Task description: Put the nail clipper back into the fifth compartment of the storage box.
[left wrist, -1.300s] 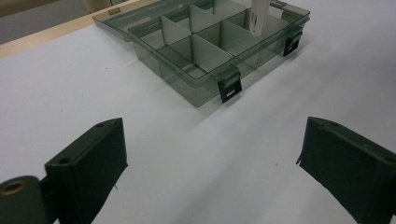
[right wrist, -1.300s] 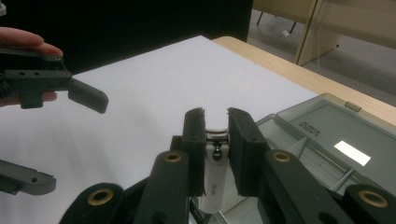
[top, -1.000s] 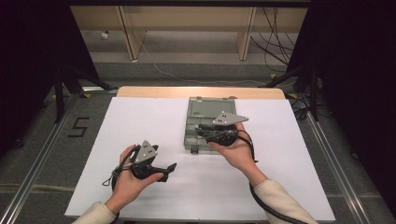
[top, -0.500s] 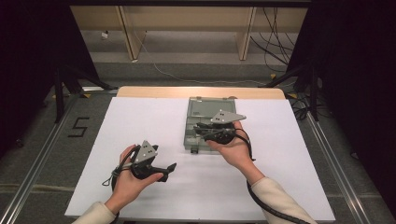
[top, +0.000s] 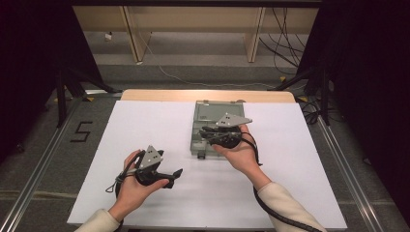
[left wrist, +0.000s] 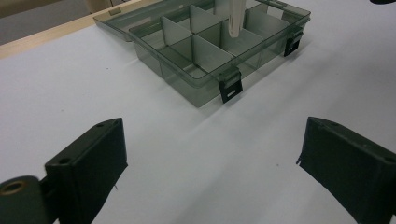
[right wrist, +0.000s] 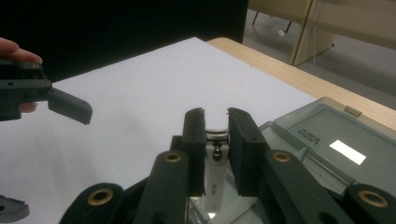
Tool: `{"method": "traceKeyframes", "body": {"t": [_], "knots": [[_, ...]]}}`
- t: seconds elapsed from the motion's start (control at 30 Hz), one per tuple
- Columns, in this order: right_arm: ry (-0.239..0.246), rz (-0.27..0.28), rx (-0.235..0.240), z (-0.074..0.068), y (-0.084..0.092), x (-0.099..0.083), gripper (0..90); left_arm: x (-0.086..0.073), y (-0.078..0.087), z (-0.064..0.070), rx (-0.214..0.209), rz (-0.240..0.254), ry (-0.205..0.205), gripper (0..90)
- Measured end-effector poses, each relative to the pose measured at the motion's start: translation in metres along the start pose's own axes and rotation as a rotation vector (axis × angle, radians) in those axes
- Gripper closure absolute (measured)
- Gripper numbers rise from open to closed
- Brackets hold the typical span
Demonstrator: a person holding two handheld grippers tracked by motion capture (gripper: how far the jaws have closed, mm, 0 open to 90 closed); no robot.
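The white worktop [top: 145, 121] is carrying a smoky grey compartment box [top: 212, 126], lying open right of centre towards the far edge, its lid [right wrist: 327, 135] folded back flat on the far side. The right gripper [top: 218, 135] is hanging over the box, its jaws nearly together and clamping a pale nail clipper [right wrist: 214, 175] by its flanks; from the left gripper view the clipper [left wrist: 233, 18] is pointing straight down, its lower end in or just above one of the middle compartments. So I am judging the step in hand to be the lowering of the clipper into its compartment. Next, the right hand needs to sink a little so the clipper stands low between the dividers [left wrist: 205, 49], then ease the jaws apart and lift clear without catching a partition.

The left gripper [top: 167, 176] is waiting at the near left, well apart from the box, jaws standing wide with nothing between them.

Whether the clipper's tip is touching the compartment floor, I cannot tell. The clipper's upper end is cut off in the left gripper view, and the jaws are covering much of it in the right gripper view. The small print on the lid is unreadable.
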State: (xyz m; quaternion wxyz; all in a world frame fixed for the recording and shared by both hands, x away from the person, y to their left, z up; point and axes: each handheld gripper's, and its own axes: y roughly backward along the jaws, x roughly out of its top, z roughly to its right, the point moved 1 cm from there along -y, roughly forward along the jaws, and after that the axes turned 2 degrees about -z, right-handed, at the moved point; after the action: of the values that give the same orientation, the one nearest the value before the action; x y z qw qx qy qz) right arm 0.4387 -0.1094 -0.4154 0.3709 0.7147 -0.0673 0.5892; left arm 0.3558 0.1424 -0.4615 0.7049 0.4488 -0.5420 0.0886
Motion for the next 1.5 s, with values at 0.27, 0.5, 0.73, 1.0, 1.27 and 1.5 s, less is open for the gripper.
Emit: {"method": "traceKeyframes", "body": {"t": [0.27, 0.5, 0.73, 1.0, 1.27, 1.5], "knots": [[-0.008, 0.0, -0.007, 0.002, -0.006, 0.0, 77.9, 0.0, 0.0, 0.0, 0.0, -0.002, -0.001, 6.3], [0.008, -0.009, -0.02, 0.003, -0.013, 0.0, 77.9, 0.0, 0.0, 0.0, 0.0, 0.005, -0.004, 6.4], [0.01, -0.018, -0.021, 0.002, -0.02, 0.0, 77.8, 0.0, 0.0, -0.002, 0.008, 0.012, -0.022, 6.4], [0.014, -0.037, -0.03, 0.002, -0.028, -0.002, 77.8, 0.001, 0.0, -0.002, 0.003, 0.013, -0.024, 6.3], [0.018, -0.09, -0.032, 0.003, -0.035, -0.007, 77.8, 0.001, 0.0, -0.002, 0.002, 0.016, -0.02, 6.3], [0.013, -0.124, -0.036, 0.003, -0.041, -0.011, 77.8, 0.0, 0.0, -0.003, 0.003, 0.011, -0.027, 6.4]]}}
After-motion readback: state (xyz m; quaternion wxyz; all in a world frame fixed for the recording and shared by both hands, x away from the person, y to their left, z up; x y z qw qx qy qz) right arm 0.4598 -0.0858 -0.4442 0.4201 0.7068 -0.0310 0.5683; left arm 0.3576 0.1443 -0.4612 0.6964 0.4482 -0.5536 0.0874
